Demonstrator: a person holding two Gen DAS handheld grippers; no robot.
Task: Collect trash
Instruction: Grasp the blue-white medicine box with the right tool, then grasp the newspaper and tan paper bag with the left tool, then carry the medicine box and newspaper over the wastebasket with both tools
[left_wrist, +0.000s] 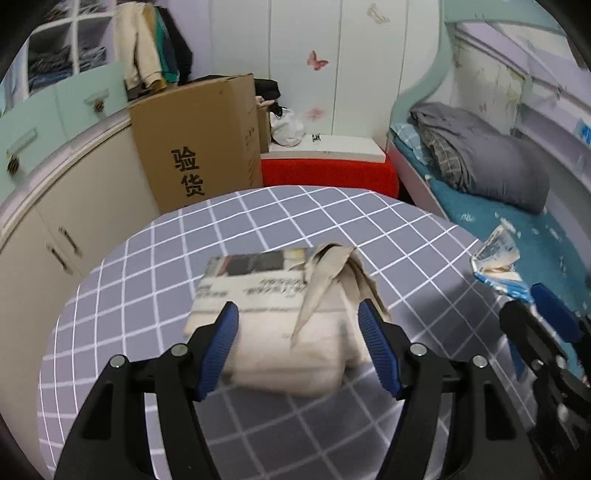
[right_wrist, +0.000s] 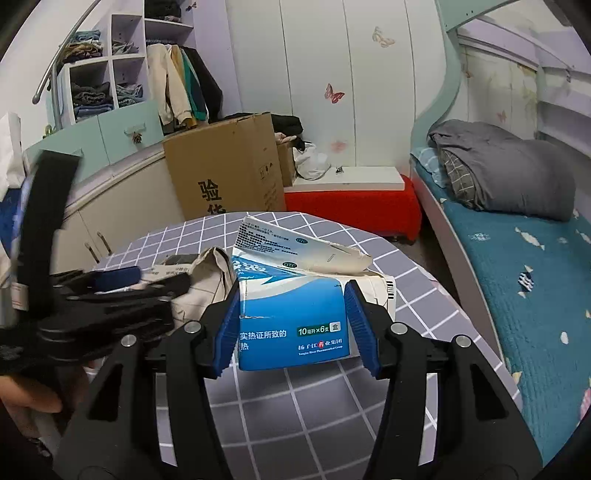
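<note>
A torn beige cardboard box (left_wrist: 280, 325) lies on the round table with the grey checked cloth (left_wrist: 258, 221). My left gripper (left_wrist: 299, 350) has its blue pads on either side of this box, close to its sides; contact is unclear. A torn blue and white medicine box (right_wrist: 291, 325) sits between the pads of my right gripper (right_wrist: 293, 328), which press its sides. The same blue box (left_wrist: 496, 258) and right gripper show at the right edge of the left wrist view. The beige box (right_wrist: 199, 280) lies left of the blue one.
A tall brown carton (left_wrist: 199, 144) stands behind the table beside low cabinets (left_wrist: 74, 206). A red bench (left_wrist: 328, 173) with a white board sits behind. A bed (right_wrist: 517, 258) with a grey quilt runs along the right.
</note>
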